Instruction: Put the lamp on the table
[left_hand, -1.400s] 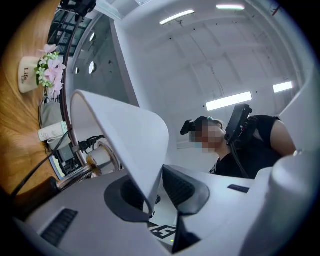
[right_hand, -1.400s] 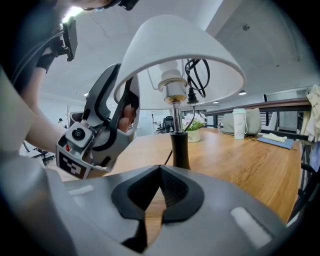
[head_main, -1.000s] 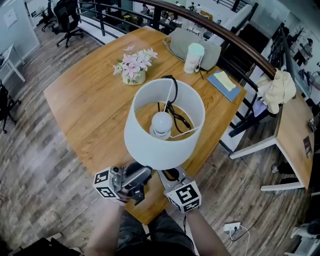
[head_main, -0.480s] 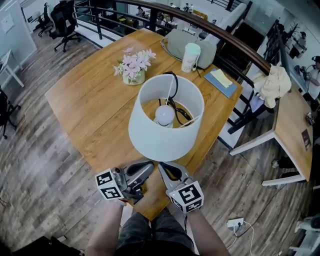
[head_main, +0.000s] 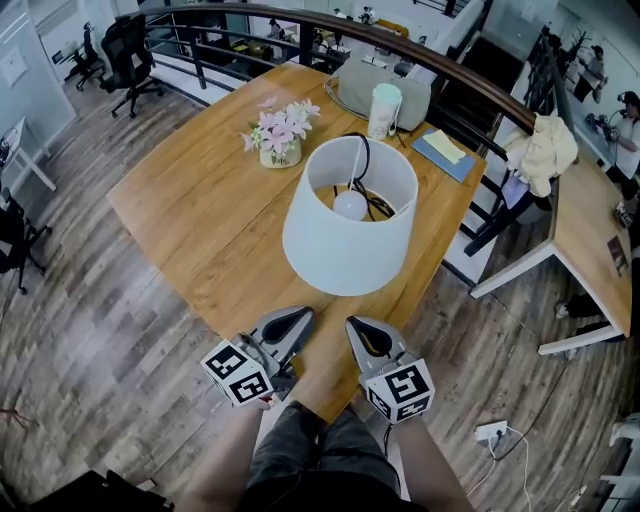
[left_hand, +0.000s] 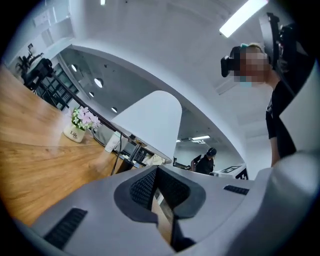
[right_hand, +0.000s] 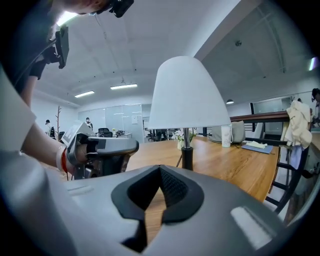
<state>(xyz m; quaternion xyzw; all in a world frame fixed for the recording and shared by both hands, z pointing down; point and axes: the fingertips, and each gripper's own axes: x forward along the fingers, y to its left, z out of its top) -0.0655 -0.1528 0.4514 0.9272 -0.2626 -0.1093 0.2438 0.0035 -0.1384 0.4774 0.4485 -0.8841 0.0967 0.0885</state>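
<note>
Both claws are pressed together with nothing between the pads: the left claw (head_main: 292, 318) and the right claw (head_main: 357, 327) hover side by side over the near edge of the tabletop (head_main: 200, 210), and neither touches anything. The lamp (head_main: 350, 235) stands just ahead of them, a little nearer your right claw. In the right gripper view its stem (right_hand: 186, 150) rises straight beyond the tips, so it looks upright and settled.

As things lie, the placing looks done. What is left, I judge, is to get clear without disturbing it.

- Draw both claws straight back toward yourself and keep them low. The shade spreads wide above and ahead of the tips, so an upward sweep is what would most likely clip its rim.
- The base is hidden under the shade in the head view and behind the claw body in the right gripper view. You cannot confirm how far it sits from the tabletop's edge on your right claw's side.
- If you want it further in, open one claw and take the stem below the shade, not the shade itself, which would probably flex or tip.
- The black cord (head_main: 362, 165) runs off on the lamp's far side, away from both claws. Leave it slack.
</note>
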